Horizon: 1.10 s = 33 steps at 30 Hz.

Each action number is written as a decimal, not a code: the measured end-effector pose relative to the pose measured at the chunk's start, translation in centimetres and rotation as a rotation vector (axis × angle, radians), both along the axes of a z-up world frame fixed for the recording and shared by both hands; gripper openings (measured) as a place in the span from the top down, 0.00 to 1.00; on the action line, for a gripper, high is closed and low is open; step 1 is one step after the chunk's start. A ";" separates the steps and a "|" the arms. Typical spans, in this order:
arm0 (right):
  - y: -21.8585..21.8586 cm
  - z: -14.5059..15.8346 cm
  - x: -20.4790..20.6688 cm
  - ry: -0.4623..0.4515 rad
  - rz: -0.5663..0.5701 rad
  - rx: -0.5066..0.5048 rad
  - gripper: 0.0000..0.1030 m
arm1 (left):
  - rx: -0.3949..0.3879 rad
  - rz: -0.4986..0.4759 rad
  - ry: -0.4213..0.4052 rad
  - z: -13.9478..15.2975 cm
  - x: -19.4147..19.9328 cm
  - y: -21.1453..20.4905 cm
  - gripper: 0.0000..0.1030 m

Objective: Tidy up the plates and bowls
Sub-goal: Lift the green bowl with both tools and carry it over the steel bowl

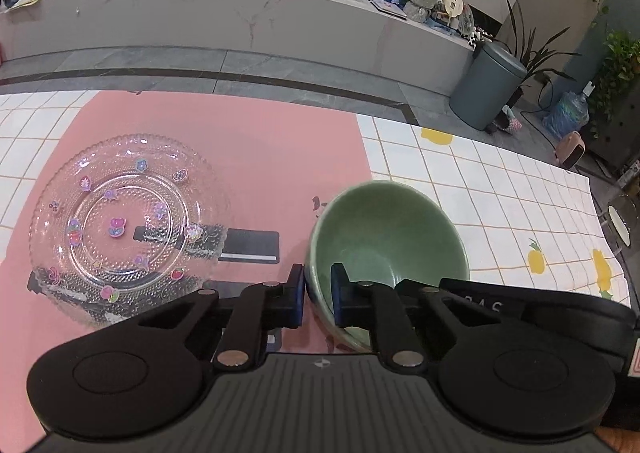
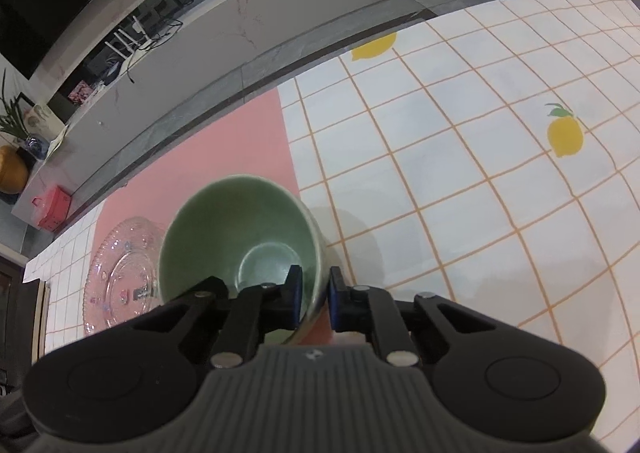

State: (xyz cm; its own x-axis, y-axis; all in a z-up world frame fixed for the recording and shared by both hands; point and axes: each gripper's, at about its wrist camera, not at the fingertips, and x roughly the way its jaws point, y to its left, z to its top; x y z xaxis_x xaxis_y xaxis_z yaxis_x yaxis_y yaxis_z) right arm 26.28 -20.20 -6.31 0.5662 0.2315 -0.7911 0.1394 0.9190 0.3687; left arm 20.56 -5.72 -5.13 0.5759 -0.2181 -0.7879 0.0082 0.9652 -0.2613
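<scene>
On the pink rectangular mat (image 1: 248,157) that covers the middle of the tabletop (image 1: 500,189), a round green ceramic bowl (image 1: 386,245) is gripped from both sides. The left hand-held gripper (image 1: 318,293) pinches the bowl's near-left wall, one blue-padded finger outside the rim and the other inside the bowl. The right hand-held gripper (image 2: 314,295) pinches the bowl (image 2: 240,237) at its near-right wall in the same way, its left finger inside and its right finger outside. In the right wrist view the bowl appears tilted, its opening turned toward the camera; whether its base touches the mat cannot be told.

To the left of the bowl, apart from it, a clear round glass plate with a beaded texture and small coloured flower stickers (image 1: 126,229) lies flat on the pink mat; in the right wrist view this plate (image 2: 120,277) sits partly behind the bowl's left edge. Beyond the mat, the tabletop wears a white cloth with an orange grid and yellow lemons (image 2: 460,157). Past the tabletop's far edge a grey round bin (image 1: 486,85) stands on the floor.
</scene>
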 end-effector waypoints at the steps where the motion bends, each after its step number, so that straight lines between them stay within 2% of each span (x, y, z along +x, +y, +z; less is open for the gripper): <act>1: 0.0 0.1 -0.1 0.002 -0.002 -0.002 0.90 | 0.000 0.000 0.009 0.1 0.0 0.0 0.86; 5: 0.0 0.5 -0.3 0.014 -0.010 0.007 0.90 | -0.005 0.011 0.056 0.1 -0.1 0.2 0.86; 16: 0.0 3.3 -2.6 0.003 -0.004 0.045 0.90 | 0.009 0.025 0.057 2.9 -1.9 0.4 0.86; 25: -0.1 7.0 -6.6 -0.024 0.005 0.057 0.92 | 0.051 0.028 0.000 7.3 -5.5 -0.4 0.86; 33: -0.7 9.7 -11.1 -0.030 0.037 0.139 0.92 | 0.042 0.062 -0.020 9.8 -9.6 0.3 0.85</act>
State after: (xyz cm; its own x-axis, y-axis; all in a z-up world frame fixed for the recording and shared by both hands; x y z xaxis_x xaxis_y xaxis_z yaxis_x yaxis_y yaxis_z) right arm 15.19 -20.85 3.34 0.5782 0.3591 -0.7327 0.0929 0.8631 0.4963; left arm 10.94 -5.42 4.69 0.6032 -0.1485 -0.7837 -0.0468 0.9742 -0.2206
